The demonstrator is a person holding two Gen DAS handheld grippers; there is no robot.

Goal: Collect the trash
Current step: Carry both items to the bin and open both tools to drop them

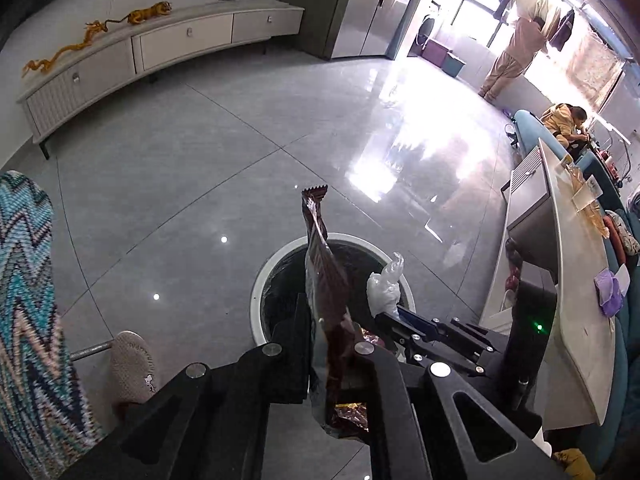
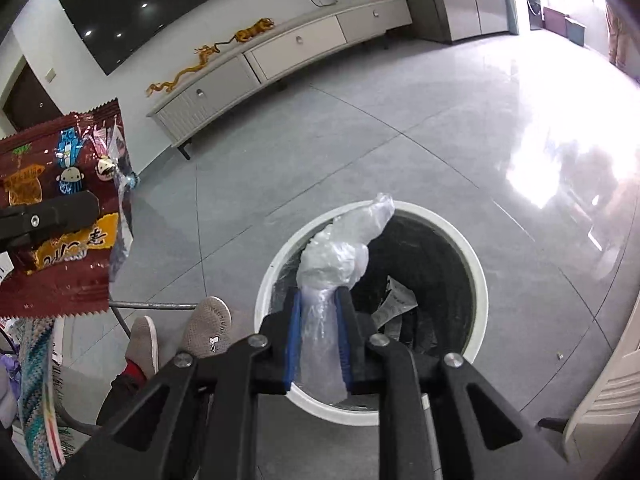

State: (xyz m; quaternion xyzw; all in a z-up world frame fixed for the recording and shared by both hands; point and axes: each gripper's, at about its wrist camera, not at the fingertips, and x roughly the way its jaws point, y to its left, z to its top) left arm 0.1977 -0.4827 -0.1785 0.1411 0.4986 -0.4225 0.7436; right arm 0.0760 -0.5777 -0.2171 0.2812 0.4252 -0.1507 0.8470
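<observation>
Left tool (image 1: 332, 344) clamping wrapper (image 1: 324, 276), right tool (image 2: 318, 320) pinching plastic (image 2: 340, 252), bin (image 2: 476, 276) contents unclear

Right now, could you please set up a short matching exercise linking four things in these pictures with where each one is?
Things:
1. snack wrapper
2. plastic bag
3. bin
4. toy tiger

Places:
A. on the long cabinet
B. on the floor, under both tongs
C. in the left tongs
D. in the right tongs

Pairs: 1-C, 2-D, 3-B, 4-A
</observation>
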